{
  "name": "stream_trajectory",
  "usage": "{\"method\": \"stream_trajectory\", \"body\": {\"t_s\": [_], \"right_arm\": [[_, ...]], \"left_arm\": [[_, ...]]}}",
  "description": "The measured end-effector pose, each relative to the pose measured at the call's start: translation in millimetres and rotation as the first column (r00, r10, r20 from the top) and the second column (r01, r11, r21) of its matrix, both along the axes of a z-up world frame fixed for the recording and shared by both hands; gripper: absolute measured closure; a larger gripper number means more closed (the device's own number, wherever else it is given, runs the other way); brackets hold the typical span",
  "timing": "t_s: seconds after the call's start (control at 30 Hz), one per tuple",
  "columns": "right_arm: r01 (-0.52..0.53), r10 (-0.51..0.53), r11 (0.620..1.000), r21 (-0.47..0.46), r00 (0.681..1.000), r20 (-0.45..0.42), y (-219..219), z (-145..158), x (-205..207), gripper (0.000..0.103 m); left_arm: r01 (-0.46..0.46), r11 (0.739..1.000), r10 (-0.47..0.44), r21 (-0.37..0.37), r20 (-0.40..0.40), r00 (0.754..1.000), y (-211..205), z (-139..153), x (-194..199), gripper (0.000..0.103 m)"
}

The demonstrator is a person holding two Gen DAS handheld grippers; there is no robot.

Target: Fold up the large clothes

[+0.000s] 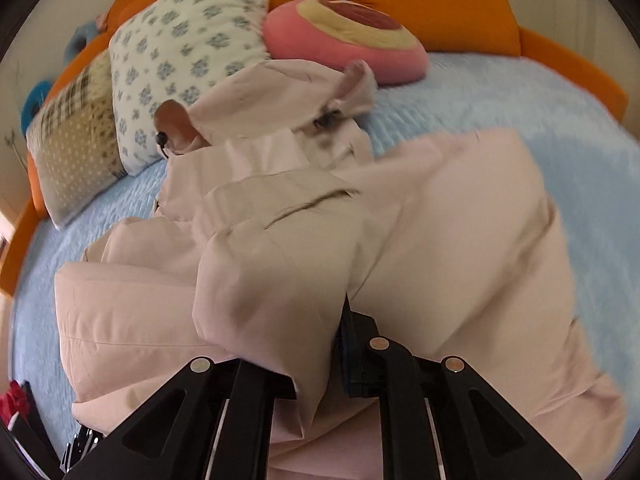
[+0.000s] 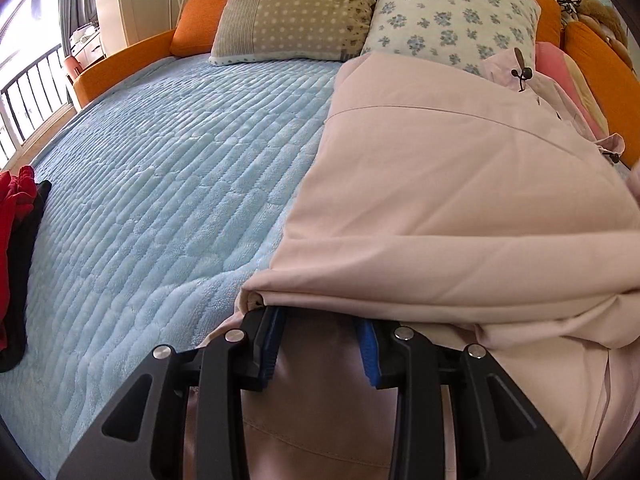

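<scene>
A large pale pink jacket [image 1: 460, 240] with a hood and black cord toggles lies bunched on the blue quilted bed cover [image 1: 540, 92]. My left gripper [image 1: 320, 344] points down at it and is shut on a hanging fold of the pink cloth, which covers its left finger. In the right wrist view the jacket [image 2: 440, 168] is folded over on itself. Its thick lower edge lies across the tips of my right gripper [image 2: 320, 320]. The blue pads [image 2: 272, 344] stand a little apart with pink cloth gripped between them, and the tips themselves are hidden.
A floral pillow [image 1: 188, 52], a patchwork pillow [image 2: 296, 12] and a round pink cushion [image 1: 352, 40] lean on the orange headboard [image 1: 432, 4]. Red and black clothes [image 2: 16, 240] lie at the bed's left edge. Bare blue cover [image 2: 160, 184] spreads left of the jacket.
</scene>
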State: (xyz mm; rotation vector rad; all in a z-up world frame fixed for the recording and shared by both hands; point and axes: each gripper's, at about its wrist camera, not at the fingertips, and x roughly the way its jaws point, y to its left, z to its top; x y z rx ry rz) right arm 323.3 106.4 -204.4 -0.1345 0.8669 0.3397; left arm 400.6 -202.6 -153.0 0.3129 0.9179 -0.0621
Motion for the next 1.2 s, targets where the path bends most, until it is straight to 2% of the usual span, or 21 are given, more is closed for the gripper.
{"method": "stream_trajectory", "body": {"t_s": [0.13,0.2,0.27,0.4,0.47,0.57,0.6,0.63,0.7,0.77,0.8,0.83,0.87,0.93,1.07,1.17,1.2], "right_arm": [[0.001,-0.001,1.0,-0.001,1.0,0.003,0.0,-0.3,0.1,0.069],[0.003,-0.003,1.0,-0.005,1.0,0.01,0.7,0.0,-1.4,0.069],[0.004,-0.004,1.0,0.005,1.0,0.006,-1.3,0.2,-1.1,0.069],[0.004,-0.004,1.0,0.001,1.0,0.007,-1.4,0.3,-1.0,0.069],[0.005,-0.005,1.0,0.001,1.0,0.006,-1.3,0.3,-0.5,0.069],[0.006,-0.006,1.0,-0.003,1.0,0.009,-0.7,0.0,-0.9,0.069],[0.007,-0.006,1.0,-0.008,1.0,0.012,-0.7,0.1,-1.0,0.069],[0.006,-0.006,1.0,-0.01,1.0,0.014,-1.2,-0.2,-1.4,0.069],[0.005,-0.005,1.0,-0.021,1.0,0.014,-0.4,-0.4,-1.1,0.069],[0.004,-0.004,1.0,-0.025,1.0,0.014,-0.5,-0.5,-1.0,0.069],[0.003,-0.003,1.0,-0.027,1.0,0.013,0.1,-0.5,-0.8,0.069],[0.002,-0.002,0.999,-0.032,1.0,0.014,1.1,-0.6,-1.1,0.069],[-0.001,0.002,0.999,-0.041,1.0,0.015,2.5,-0.7,-1.1,0.068],[-0.003,0.003,0.999,-0.049,1.0,0.015,3.8,-0.6,-1.0,0.068],[-0.01,0.011,0.998,-0.068,1.0,0.015,5.5,0.3,-1.0,0.069],[-0.045,0.049,0.989,-0.138,0.998,0.03,10.1,2.2,-7.7,0.069],[-0.054,0.06,0.986,-0.159,0.998,0.037,11.6,2.6,-11.0,0.069]], "left_arm": [[0.046,0.99,-0.052,0.135,0.039,0.998,-20.6,-29.2,-22.5,0.088],[0.054,0.982,-0.07,0.182,0.079,0.994,-29.8,-32.1,-33.5,0.087],[0.056,0.984,-0.072,0.168,0.092,0.993,-34.1,-26.6,-37.8,0.087],[0.057,0.989,-0.086,0.139,0.213,0.973,-39.5,0.2,-54.2,0.085],[0.072,0.988,-0.102,0.136,0.234,0.967,-40.4,6.0,-57.7,0.085],[0.125,0.984,-0.148,0.126,0.193,0.97,-41.9,-1.5,-59.2,0.084],[0.167,0.974,-0.192,0.155,0.168,0.967,-46.3,-10.2,-62.1,0.082],[0.206,0.958,-0.233,0.202,0.123,0.965,-52.3,-20.6,-61.6,0.074],[0.245,0.925,-0.268,0.289,0.042,0.963,-61.9,-42.0,-59.4,0.072],[0.241,0.906,-0.273,0.347,0.045,0.961,-66.8,-46.2,-60.8,0.066],[0.228,0.906,-0.257,0.356,0.036,0.966,-68.9,-44.0,-60.2,0.061],[0.218,0.909,-0.243,0.355,0.025,0.97,-70.7,-38.8,-59.8,0.051],[0.224,0.913,-0.245,0.342,0.019,0.969,-70.9,-33.5,-61.3,0.033],[0.278,0.92,-0.293,0.277,0.012,0.956,-72.4,-14.9,-71.7,0.01],[0.373,0.911,-0.373,0.175,-0.033,0.927,-72.0,19.0,-94.8,0.01],[0.381,0.919,-0.379,0.105,-0.036,0.925,-59.6,49.6,-101.8,0.01],[0.375,0.925,-0.374,0.059,-0.029,0.927,-47.9,68.2,-100.4,0.01]]}}
